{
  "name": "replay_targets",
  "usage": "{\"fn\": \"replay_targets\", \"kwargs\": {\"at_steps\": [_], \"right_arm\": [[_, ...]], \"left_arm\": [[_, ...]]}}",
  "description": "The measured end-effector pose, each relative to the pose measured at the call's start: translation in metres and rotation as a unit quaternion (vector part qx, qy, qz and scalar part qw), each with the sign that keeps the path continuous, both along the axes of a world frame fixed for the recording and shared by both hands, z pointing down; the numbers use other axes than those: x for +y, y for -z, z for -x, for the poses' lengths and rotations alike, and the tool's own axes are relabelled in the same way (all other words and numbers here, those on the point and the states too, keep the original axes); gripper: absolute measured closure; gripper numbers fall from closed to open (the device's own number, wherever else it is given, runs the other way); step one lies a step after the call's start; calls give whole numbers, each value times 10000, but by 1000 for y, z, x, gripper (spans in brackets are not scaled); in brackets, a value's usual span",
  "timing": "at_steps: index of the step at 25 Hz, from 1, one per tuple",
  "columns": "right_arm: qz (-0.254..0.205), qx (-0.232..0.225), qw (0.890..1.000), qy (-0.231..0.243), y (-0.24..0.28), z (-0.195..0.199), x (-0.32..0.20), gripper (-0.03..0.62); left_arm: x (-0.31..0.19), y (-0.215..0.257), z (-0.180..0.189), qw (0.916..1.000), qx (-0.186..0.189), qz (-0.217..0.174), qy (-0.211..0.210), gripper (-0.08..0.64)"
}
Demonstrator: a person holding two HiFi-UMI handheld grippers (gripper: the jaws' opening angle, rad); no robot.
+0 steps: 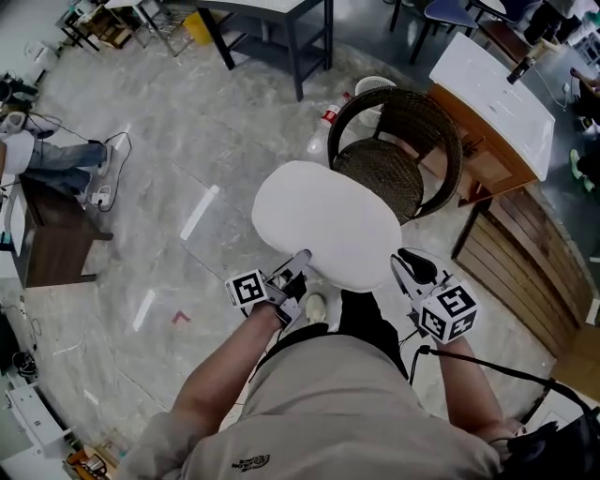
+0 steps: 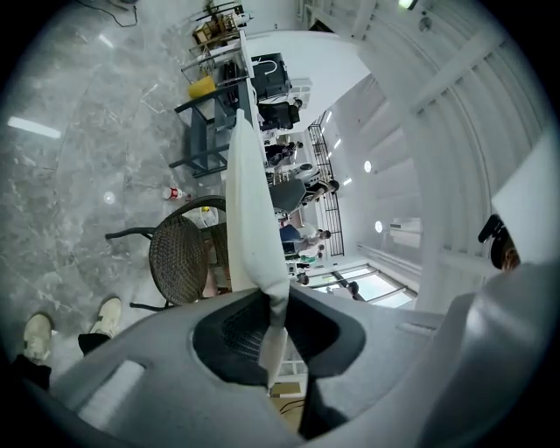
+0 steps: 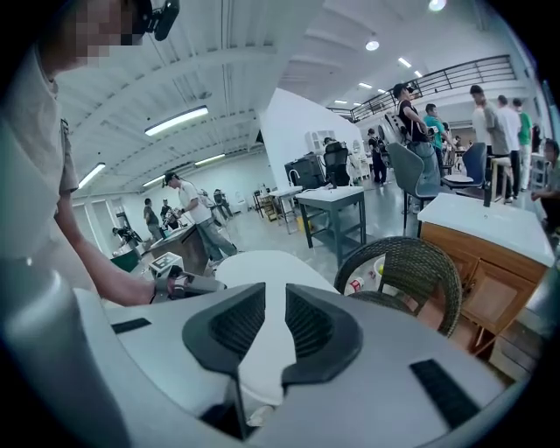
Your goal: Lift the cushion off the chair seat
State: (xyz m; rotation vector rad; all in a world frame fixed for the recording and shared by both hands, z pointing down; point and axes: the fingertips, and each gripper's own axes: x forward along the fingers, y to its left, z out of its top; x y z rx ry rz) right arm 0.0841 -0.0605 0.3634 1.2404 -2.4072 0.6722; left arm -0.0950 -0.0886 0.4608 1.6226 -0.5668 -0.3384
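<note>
A white oval cushion [image 1: 326,225] hangs in the air in front of a dark wicker chair [image 1: 405,155], clear of its bare woven seat. My left gripper [image 1: 300,264] is shut on the cushion's near left edge, and my right gripper [image 1: 405,264] is shut on its near right edge. In the left gripper view the cushion [image 2: 249,192] runs edge-on into the left gripper [image 2: 273,319], with the chair [image 2: 179,258] behind it. In the right gripper view the cushion [image 3: 262,271] lies flat between the pads of the right gripper [image 3: 267,319], and the chair [image 3: 411,262] stands to the right.
A wooden cabinet with a white top [image 1: 497,103] stands right of the chair. Behind the chair are a white bin [image 1: 375,86] and a bottle [image 1: 323,127]. A grey table [image 1: 272,28] is farther back. A dark bench [image 1: 52,234] and a seated person are at left.
</note>
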Motion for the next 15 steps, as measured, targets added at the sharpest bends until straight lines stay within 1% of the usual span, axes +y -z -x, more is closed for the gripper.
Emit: {"fn": "replay_targets", "kwargs": {"at_steps": [4, 9, 12, 15], "right_arm": [[-143, 35, 9999, -5, 17, 13, 17, 517], [-247, 61, 9997, -37, 27, 23, 35, 526], [-281, 58, 9996, -32, 31, 29, 45, 530], [-309, 81, 9995, -18, 34, 34, 56, 534]], "left_arm": [[25, 18, 21, 9999, 76, -82, 45, 506], [55, 31, 40, 9996, 233, -78, 152, 506], [71, 32, 48, 9995, 245, -70, 190, 506], [87, 32, 56, 9997, 159, -123, 158, 506]]}}
